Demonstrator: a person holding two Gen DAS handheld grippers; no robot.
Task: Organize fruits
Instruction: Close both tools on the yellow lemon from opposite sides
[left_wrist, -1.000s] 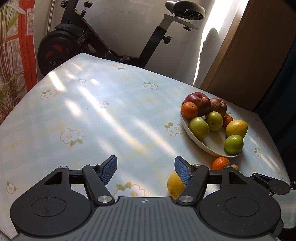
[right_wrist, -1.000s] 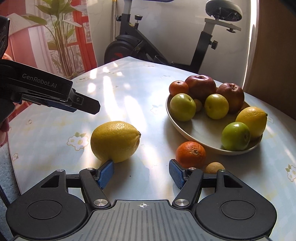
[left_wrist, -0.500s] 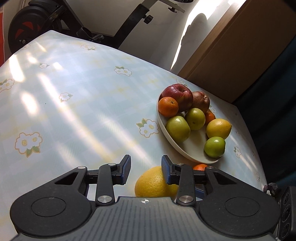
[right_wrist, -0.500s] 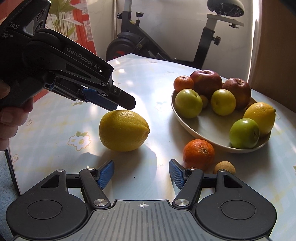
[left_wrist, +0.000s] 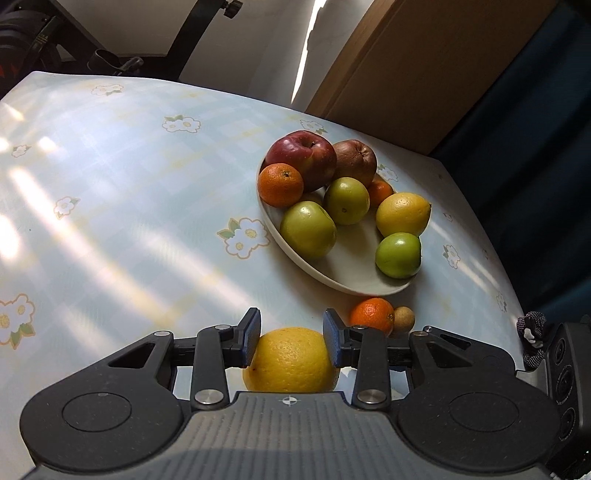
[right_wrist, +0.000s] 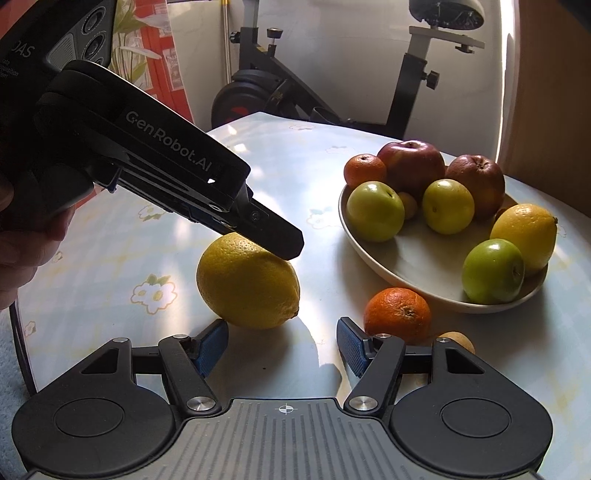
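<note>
At the bottom centre, the left gripper (left_wrist: 291, 334) is clamping the firm, slightly slippery lemon (left_wrist: 290, 360) around its middle, while the right gripper (right_wrist: 282, 345) is hanging with fingers apart.

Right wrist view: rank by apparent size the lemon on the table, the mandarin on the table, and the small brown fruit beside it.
1. lemon on the table, though it is nearest the camera
2. mandarin on the table
3. small brown fruit, partly hidden by the right gripper
</note>
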